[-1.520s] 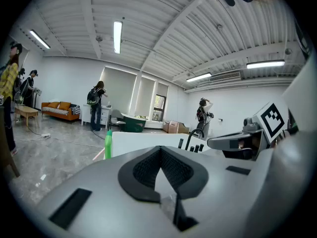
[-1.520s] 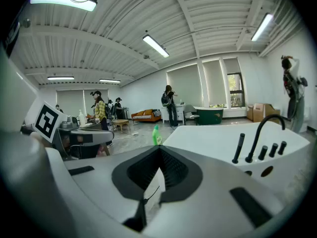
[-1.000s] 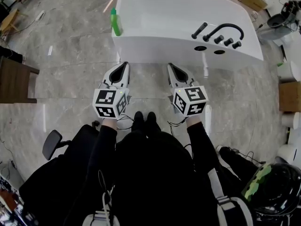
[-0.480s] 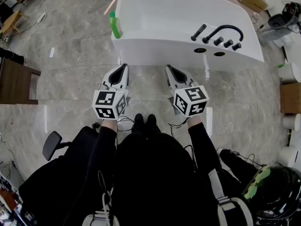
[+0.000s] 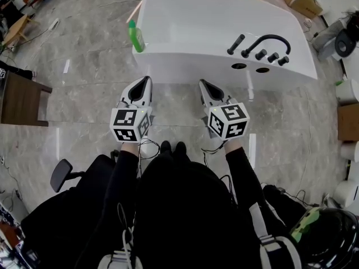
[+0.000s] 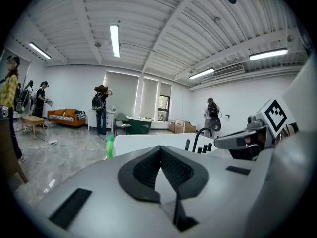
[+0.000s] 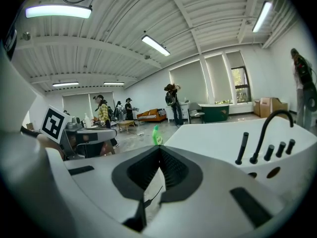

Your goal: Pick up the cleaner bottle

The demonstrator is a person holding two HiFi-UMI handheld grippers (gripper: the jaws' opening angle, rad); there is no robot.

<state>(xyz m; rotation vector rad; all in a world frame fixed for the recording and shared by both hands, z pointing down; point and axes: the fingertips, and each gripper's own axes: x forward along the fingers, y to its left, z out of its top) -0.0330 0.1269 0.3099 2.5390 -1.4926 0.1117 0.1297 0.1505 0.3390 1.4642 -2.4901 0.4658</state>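
Cleaner bottle (image 5: 135,36) stands upright at left edge of bathtub (image 5: 213,21).

White bathtub (image 5: 213,27), black faucet (image 5: 270,37)

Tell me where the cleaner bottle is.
In the head view, the cleaner bottle stands at the left end of the bathtub, ahead of the left gripper.

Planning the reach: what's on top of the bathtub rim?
Green cleaner bottle at its left corner, black faucet and knobs at right. Bottle's base is hidden in both gripper views.
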